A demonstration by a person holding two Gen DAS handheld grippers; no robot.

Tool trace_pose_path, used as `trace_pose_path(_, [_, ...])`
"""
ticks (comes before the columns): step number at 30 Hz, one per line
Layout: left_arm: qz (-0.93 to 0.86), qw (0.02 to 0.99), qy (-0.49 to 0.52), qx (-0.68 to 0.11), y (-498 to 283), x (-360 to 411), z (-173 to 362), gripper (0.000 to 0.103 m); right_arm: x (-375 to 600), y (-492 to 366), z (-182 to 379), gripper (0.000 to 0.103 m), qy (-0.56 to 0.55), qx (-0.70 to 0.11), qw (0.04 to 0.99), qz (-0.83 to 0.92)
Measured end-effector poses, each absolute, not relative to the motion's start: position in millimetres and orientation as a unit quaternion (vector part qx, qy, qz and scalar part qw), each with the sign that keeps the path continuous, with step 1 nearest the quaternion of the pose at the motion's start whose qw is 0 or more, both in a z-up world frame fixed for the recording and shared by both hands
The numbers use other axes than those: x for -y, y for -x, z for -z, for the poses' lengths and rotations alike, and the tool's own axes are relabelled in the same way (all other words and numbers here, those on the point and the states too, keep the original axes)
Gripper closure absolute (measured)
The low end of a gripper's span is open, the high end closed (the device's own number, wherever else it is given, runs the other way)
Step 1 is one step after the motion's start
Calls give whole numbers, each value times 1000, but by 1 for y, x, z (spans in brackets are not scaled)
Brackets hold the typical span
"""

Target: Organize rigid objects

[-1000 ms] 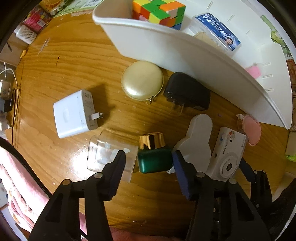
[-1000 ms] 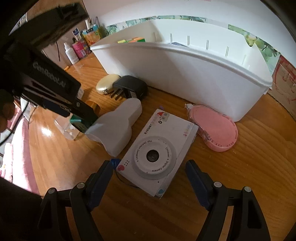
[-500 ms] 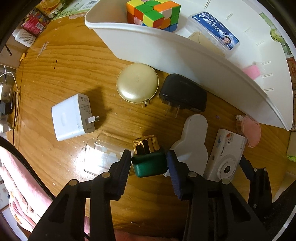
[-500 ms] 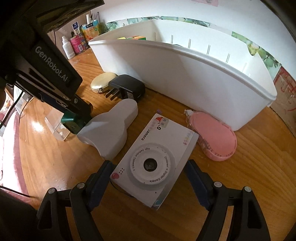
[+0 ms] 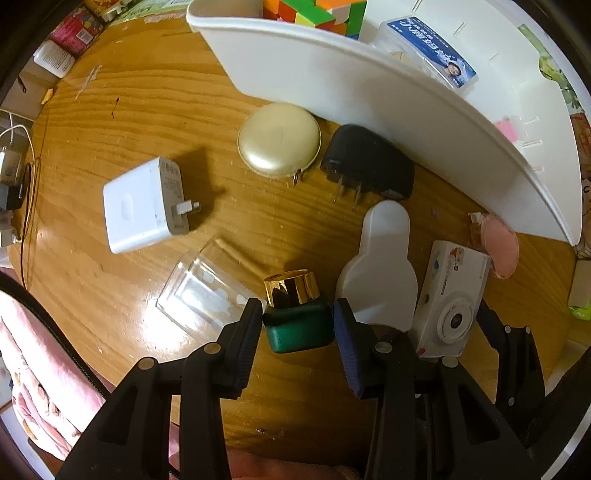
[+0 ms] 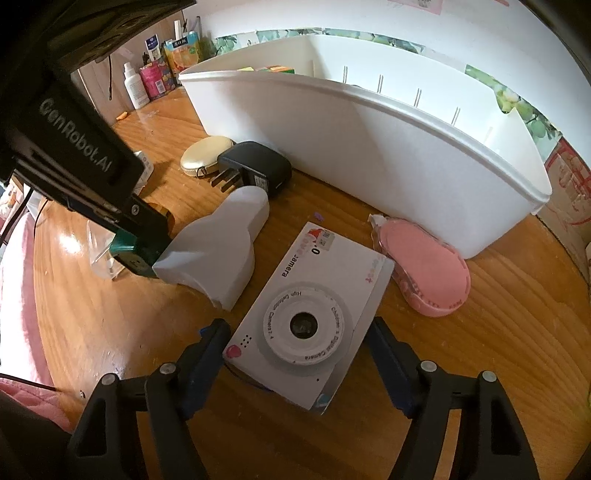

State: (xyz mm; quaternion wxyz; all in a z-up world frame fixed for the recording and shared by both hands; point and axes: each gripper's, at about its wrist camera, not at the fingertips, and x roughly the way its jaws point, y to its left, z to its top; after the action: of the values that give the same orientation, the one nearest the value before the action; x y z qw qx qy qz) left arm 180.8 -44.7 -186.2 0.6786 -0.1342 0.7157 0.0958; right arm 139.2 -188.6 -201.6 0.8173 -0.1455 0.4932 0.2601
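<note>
sat on a brown wooden table [image 5: 110, 110], all of it. places told from the green bottle [image 5: 299, 325].

far left of the green bottle: a white charger block [image 5: 144, 208], flat, prongs toward the bottle. just left of it, close by: a clear plastic box [image 5: 205, 291], tipped on its side.

pinched the green bottle with its gold cap [image 5: 291, 288]: the left gripper [image 5: 297, 328], pointing straight down, one pad pressed on each side of the bottle's body. had just been squeezing in.

up past the bottle: a round gold case [image 5: 279, 138], and just right of that a black plug [image 5: 369, 166], both near the wall of the big white bin [image 5: 369, 103]. inside the bin: a color cube [image 5: 321, 14] and a small clear box with a blue label [image 5: 430, 51].

just right of the bottle: a white bottle-shaped piece [image 5: 380, 266], lying flat, right up against the left gripper's arm.

farther right: a white toy camera [image 6: 314, 314], flat, lens up. stood at its two sides, the right gripper [image 6: 299, 349], spread wide, jaws had just been coming in a bit. could not tell for sure if the pads touched the camera yet.

farthest right of the bottle: a pink tape roller [image 6: 424, 273], just beside the camera and next to the bin wall.
</note>
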Motion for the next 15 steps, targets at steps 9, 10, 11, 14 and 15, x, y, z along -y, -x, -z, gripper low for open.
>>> trace_pose_path(9, [-88,670,164,-719,-145,37,188,60,189,-131,197,34,144,-508,813,-243])
trace_pose_path(10, [-87,669,166,-719,-141,37,188,60,190,-131,197,34,142,-512,813,-239])
trace_pose_path(11, [-86,671,169,-717,-136,37,188,60,191,-131,197,34,141,-513,813,-237])
trace_pose_path(14, [-85,677,174,-710,-128,34,185,60,194,-129,196,34,134,-518,813,-230])
trace_pose_path(15, [-84,678,176,-708,-126,34,184,60,196,-128,195,34,132,-518,813,-229])
